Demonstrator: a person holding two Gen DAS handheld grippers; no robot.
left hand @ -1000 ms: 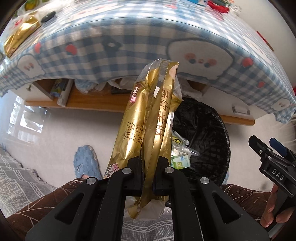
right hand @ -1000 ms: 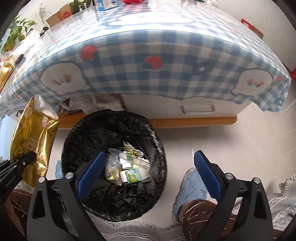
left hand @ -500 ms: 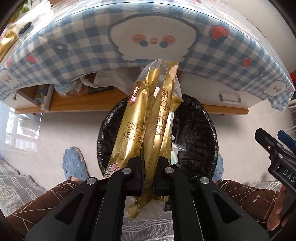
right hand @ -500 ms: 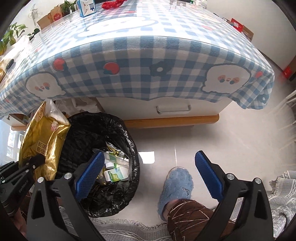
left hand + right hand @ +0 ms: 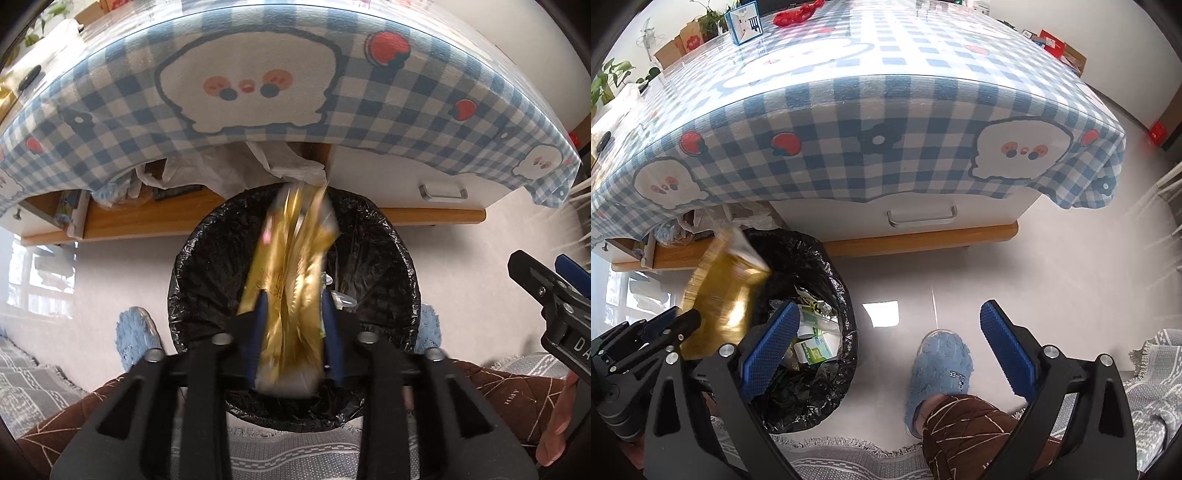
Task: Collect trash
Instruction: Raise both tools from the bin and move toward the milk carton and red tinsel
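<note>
A gold snack wrapper (image 5: 291, 280) is blurred with motion between the parted blue pads of my left gripper (image 5: 293, 328), right above a round bin with a black liner (image 5: 373, 236). The jaws stand apart and the wrapper looks loose between them. In the right wrist view the wrapper (image 5: 720, 295) hangs at the bin's (image 5: 827, 266) left rim, next to my left gripper (image 5: 665, 332). My right gripper (image 5: 886, 347) is open and empty, over the floor to the right of the bin. The bin holds several small cartons and wrappers (image 5: 812, 347).
A table with a blue checked cloth (image 5: 886, 147) stands behind the bin, with a white drawer (image 5: 923, 218) and a wooden shelf (image 5: 140, 218) under it. My blue slippers (image 5: 942, 369) and brown trouser legs (image 5: 509, 391) are in front. A grey rug (image 5: 284, 454) lies at the near edge.
My left gripper has opened, and the gold wrapper has slipped down and blurred over the bin. The right wrist view has shifted further right of the bin.
</note>
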